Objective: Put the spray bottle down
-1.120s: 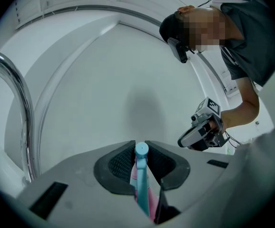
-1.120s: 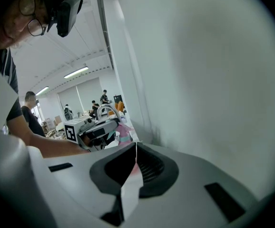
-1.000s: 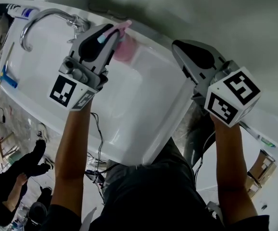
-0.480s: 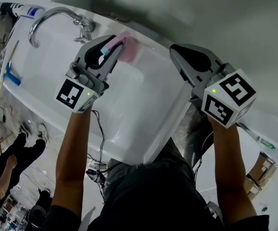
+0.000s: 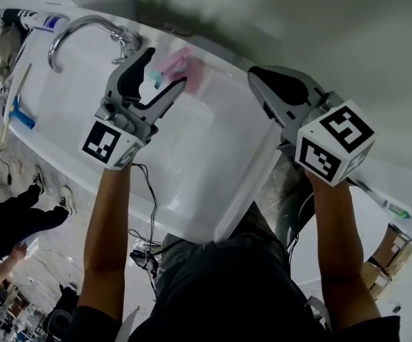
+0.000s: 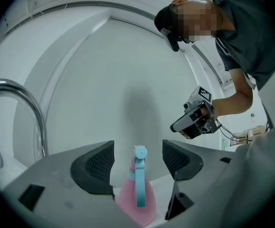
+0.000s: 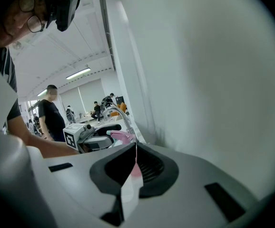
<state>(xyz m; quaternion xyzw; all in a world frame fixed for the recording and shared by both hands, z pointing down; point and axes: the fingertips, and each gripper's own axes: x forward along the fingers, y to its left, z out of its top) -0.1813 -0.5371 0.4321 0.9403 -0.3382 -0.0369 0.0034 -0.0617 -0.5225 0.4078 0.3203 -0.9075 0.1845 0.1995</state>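
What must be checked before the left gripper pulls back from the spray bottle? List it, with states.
1. Grip released: ok; the left gripper has just opened its jaws, pads clear of the spray bottle between them.
2. Bottle upright: ok.
3. Bottle base seated on the sink: cannot tell, hidden.
4. Path clear of right gripper: ok; shut, empty, off to the side.
5. Clearance from faucet: ok, it stands aside.
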